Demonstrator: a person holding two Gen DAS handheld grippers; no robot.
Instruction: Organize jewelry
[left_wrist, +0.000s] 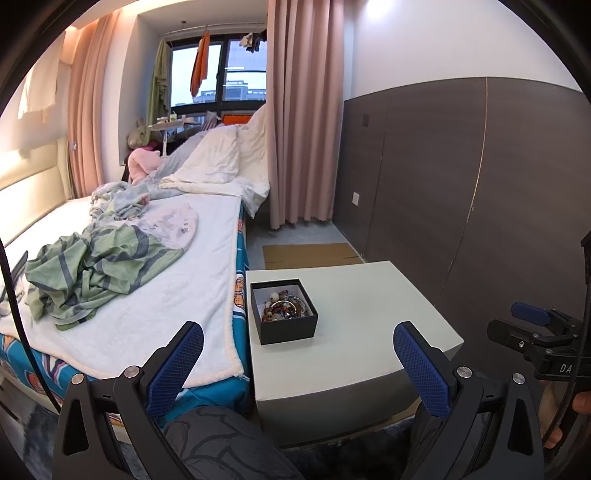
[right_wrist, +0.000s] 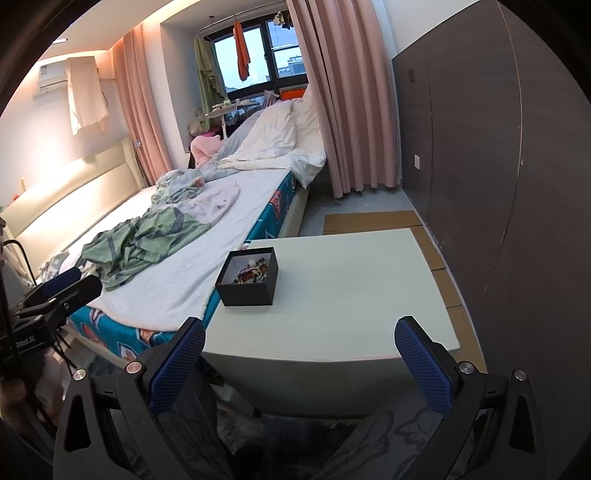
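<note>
A small black box (left_wrist: 283, 325) with a white lining stands on the left part of a white bedside table (left_wrist: 362, 306). It holds a heap of beaded jewelry (left_wrist: 283, 305). The box (right_wrist: 248, 285) and jewelry (right_wrist: 251, 274) also show in the right wrist view, on the table (right_wrist: 343, 295). My left gripper (left_wrist: 298, 349) is open and empty, held back from the table's near edge. My right gripper (right_wrist: 300, 343) is open and empty, also short of the table. Each gripper shows at the edge of the other's view: the right one (left_wrist: 532, 325) and the left one (right_wrist: 62, 286).
A bed (left_wrist: 155, 280) with a white blanket and rumpled green striped cloth (left_wrist: 92, 273) stands against the table's left side. Flat cardboard (left_wrist: 306, 254) lies on the floor behind the table. A dark panelled wall (left_wrist: 461, 184) runs along the right. Pink curtains (left_wrist: 299, 122) hang at the back.
</note>
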